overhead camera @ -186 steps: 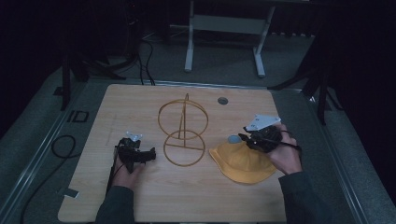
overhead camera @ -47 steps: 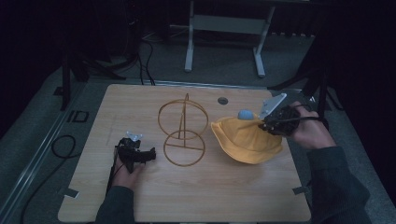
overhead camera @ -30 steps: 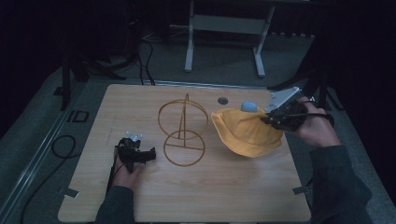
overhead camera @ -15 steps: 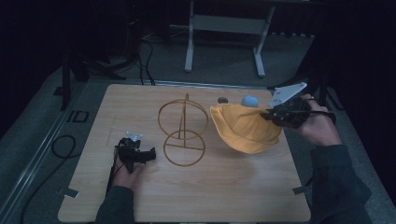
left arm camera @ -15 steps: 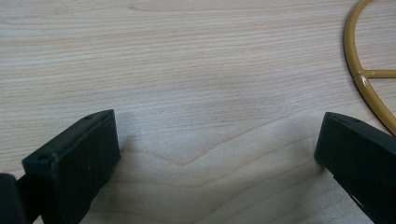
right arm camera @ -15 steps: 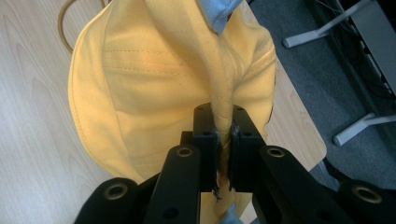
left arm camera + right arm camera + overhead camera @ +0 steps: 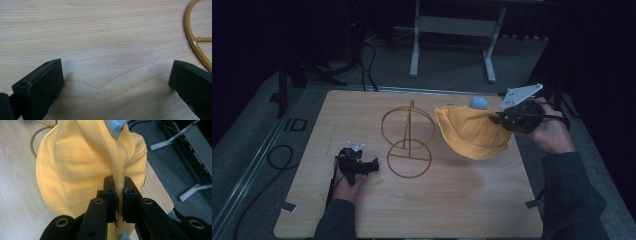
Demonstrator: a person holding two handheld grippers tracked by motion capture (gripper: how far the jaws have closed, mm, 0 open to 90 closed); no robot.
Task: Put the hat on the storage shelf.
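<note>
Yellow hat is gripped aloft by the right claw, left claw open; lowering onto the wire stand is likely next.

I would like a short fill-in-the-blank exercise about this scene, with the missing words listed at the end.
1. The right gripper is shut on the brim of a ____ hat.
2. The hat hangs ____ the wooden table, lifted off its surface.
3. The left gripper rests on the table with its jaws ____.
4. The gold wire stand stands between the left gripper and the ____.

Missing words: yellow; above; open; hat
</note>
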